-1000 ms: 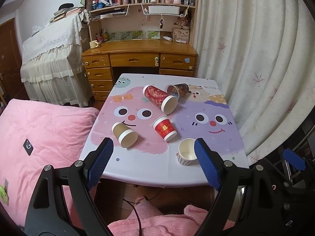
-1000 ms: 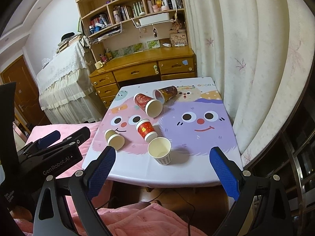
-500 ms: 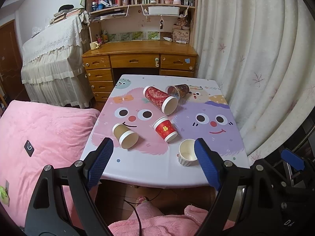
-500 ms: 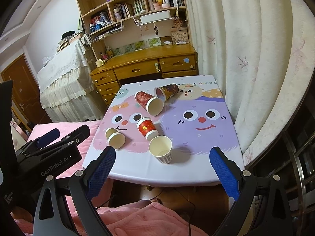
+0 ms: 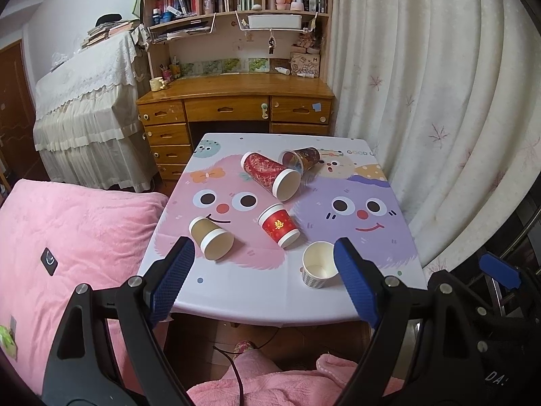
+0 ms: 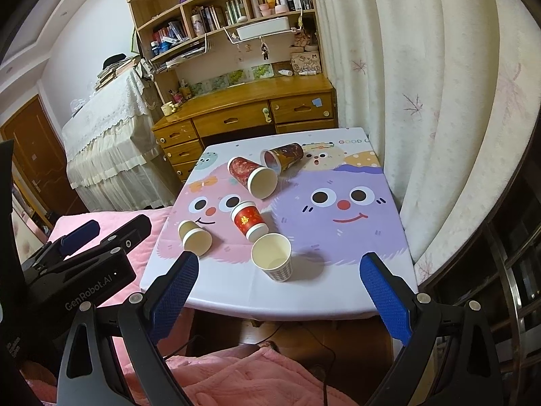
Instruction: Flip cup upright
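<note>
Several paper cups lie on a cartoon-print table (image 5: 372, 291). A white checked cup (image 5: 319, 269) (image 6: 273, 256) stands upright near the front edge. On their sides lie a brown cup (image 5: 211, 242) (image 6: 194, 238), a small red cup (image 5: 279, 225) (image 6: 249, 220), a large red cup (image 5: 272, 176) (image 6: 253, 177) and a dark patterned cup (image 5: 300, 159) (image 6: 281, 157). My left gripper (image 5: 263, 284) is open and empty, held before the table's front edge. My right gripper (image 6: 280, 297) is open and empty, also short of the front edge.
A pink blanket covers a bed (image 5: 67, 237) left of the table. A curtain (image 5: 439, 101) hangs along the right side. A wooden desk (image 5: 236, 101) with shelves stands behind the table. The left gripper's body (image 6: 84, 270) shows at the left of the right wrist view.
Both views have drifted slightly closer to the table. The cups have not moved and both grippers stay open.
</note>
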Tool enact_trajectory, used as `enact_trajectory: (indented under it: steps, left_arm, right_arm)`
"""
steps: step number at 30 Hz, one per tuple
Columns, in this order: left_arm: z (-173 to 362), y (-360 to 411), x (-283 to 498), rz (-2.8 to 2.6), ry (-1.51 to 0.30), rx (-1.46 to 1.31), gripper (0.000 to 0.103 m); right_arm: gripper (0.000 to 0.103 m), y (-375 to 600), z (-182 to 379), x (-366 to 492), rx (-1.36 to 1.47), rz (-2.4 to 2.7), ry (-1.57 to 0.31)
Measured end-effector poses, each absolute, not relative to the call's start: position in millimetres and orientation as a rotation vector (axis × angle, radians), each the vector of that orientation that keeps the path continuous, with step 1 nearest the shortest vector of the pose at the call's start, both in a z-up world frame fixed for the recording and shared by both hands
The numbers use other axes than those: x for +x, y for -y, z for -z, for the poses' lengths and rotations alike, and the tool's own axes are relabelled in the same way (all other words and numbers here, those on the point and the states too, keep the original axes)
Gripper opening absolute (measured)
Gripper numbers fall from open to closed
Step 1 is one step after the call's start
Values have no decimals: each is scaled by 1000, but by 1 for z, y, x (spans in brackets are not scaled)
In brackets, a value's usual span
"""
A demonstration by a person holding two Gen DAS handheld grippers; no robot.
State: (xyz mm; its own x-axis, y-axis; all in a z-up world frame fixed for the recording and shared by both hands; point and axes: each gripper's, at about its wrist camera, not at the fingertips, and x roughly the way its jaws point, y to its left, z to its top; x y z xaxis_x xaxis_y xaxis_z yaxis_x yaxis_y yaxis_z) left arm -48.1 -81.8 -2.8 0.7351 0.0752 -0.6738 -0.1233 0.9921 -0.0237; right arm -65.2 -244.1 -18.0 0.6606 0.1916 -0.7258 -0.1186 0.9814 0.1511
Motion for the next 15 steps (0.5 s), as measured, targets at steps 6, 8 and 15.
enact_trajectory:
  steps: [6,8,15]
  left_arm:
    - [3,83,-48,-103,-738,-70,83]
    - [2,82,-48,-102,-736,-66,83]
    - [3,84,-47,-108,-736,-68,83]
  right_arm:
    - [97,245,18,-64,94,-177,-834]
    - [97,245,18,-64,94,-176,-832]
    - [97,244,17,-64,94,-175,-832]
